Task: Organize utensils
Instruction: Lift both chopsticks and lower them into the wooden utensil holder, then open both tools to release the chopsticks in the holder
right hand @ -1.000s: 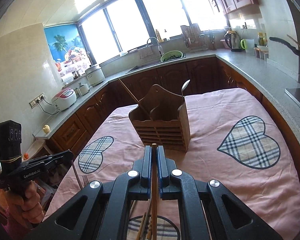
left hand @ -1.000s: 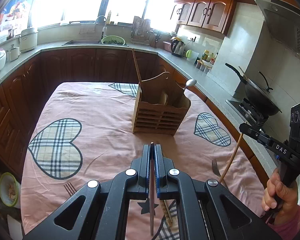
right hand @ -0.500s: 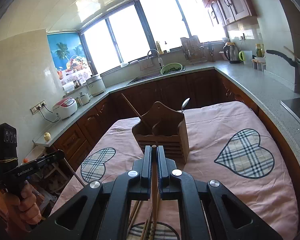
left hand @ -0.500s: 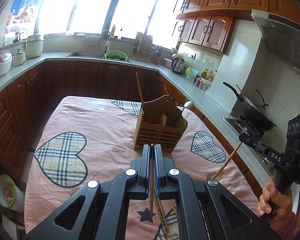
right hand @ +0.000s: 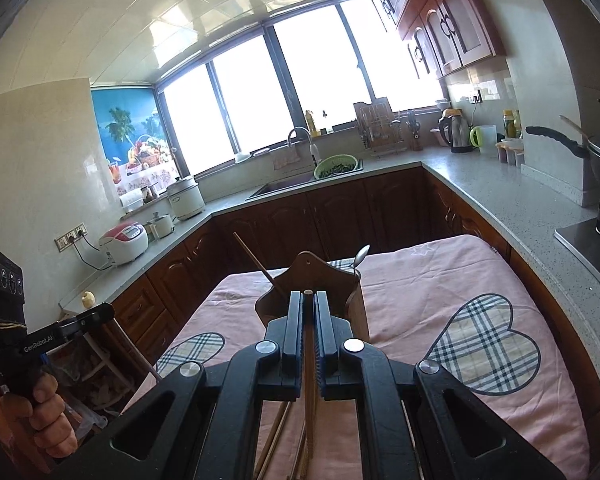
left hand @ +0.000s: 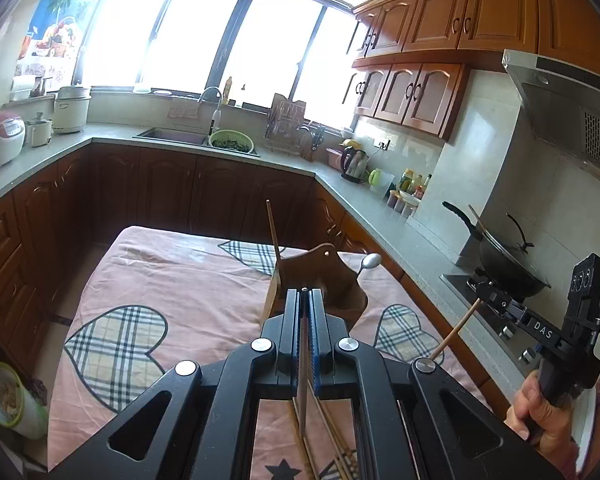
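Observation:
A wooden utensil holder (left hand: 332,280) (right hand: 312,276) stands mid-table with a chopstick (left hand: 274,232) and a metal spoon (left hand: 370,261) sticking out. My left gripper (left hand: 305,294) is shut on a wooden chopstick (left hand: 303,392), raised above the table just before the holder. My right gripper (right hand: 309,296) is shut on another chopstick (right hand: 310,408), also raised before the holder. The right gripper with its chopstick (left hand: 454,334) shows at the right of the left wrist view. The left gripper (right hand: 88,320) shows at the left of the right wrist view. Loose chopsticks (left hand: 336,440) (right hand: 276,436) lie on the cloth below.
The table carries a pink cloth with plaid hearts (left hand: 116,344) (right hand: 484,348). Dark wooden cabinets and a grey counter (left hand: 364,208) ring the table. A wok (left hand: 504,264) sits on the stove at right. A bowl (left hand: 8,400) stands on the floor at left.
Both grippers have risen and tilted upward with their chopsticks held. The table and holder sit lower in both views, and the forks on the cloth have dropped from sight.

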{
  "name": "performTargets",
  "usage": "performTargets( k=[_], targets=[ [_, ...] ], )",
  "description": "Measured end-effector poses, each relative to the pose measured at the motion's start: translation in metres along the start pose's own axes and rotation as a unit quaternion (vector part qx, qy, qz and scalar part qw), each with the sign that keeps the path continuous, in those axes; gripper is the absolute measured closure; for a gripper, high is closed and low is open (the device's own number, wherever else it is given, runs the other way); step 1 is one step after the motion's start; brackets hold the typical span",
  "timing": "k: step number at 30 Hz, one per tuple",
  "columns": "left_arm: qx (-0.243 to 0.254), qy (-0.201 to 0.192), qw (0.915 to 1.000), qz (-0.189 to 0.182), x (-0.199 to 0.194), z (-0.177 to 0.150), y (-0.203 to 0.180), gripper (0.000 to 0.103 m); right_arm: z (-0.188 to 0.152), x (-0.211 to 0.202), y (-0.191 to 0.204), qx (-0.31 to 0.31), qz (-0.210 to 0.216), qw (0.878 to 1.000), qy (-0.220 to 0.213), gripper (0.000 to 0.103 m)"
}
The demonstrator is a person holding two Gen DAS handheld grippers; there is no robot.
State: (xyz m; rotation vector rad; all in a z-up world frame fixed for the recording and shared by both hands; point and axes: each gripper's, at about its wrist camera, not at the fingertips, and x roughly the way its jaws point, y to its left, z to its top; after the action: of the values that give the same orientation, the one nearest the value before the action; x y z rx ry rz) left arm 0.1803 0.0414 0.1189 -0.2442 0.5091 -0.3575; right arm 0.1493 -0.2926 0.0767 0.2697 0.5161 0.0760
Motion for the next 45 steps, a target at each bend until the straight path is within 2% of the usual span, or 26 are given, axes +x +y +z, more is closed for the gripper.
performTargets(
  k=[5,8,19,24,28,37,45],
  targets=[
    [0.001,-0.016,0.9999,-0.003,0.017,0.016,0.002,0.100,0.021,0.006,-0.005,0.005,-0.004,1.000,-0.029,0.098],
    [0.009,-0.012,0.9998,-0.009,0.033,0.026,0.000,0.100,0.035,0.010,-0.006,0.004,-0.006,0.999,-0.050,0.098],
    [0.011,-0.065,0.9978,0.000,0.085,0.068,0.000,0.100,0.082,0.046,0.001,-0.012,-0.013,0.994,-0.104,0.098],
    [0.004,-0.083,0.9965,0.004,0.119,0.074,0.008,0.100,0.093,0.065,0.000,-0.024,-0.025,0.992,-0.118,0.098],
    [-0.003,-0.081,0.9966,0.012,0.155,0.067,0.014,0.100,0.091,0.083,-0.007,-0.027,-0.032,0.992,-0.117,0.098],
    [-0.017,-0.058,0.9975,0.038,0.232,0.031,0.018,0.100,0.056,0.129,-0.027,-0.009,-0.047,0.995,-0.088,0.098],
    [-0.025,-0.038,0.9979,0.046,0.270,0.015,0.013,0.100,0.030,0.148,-0.045,0.020,-0.055,0.996,-0.070,0.098]
  ],
)
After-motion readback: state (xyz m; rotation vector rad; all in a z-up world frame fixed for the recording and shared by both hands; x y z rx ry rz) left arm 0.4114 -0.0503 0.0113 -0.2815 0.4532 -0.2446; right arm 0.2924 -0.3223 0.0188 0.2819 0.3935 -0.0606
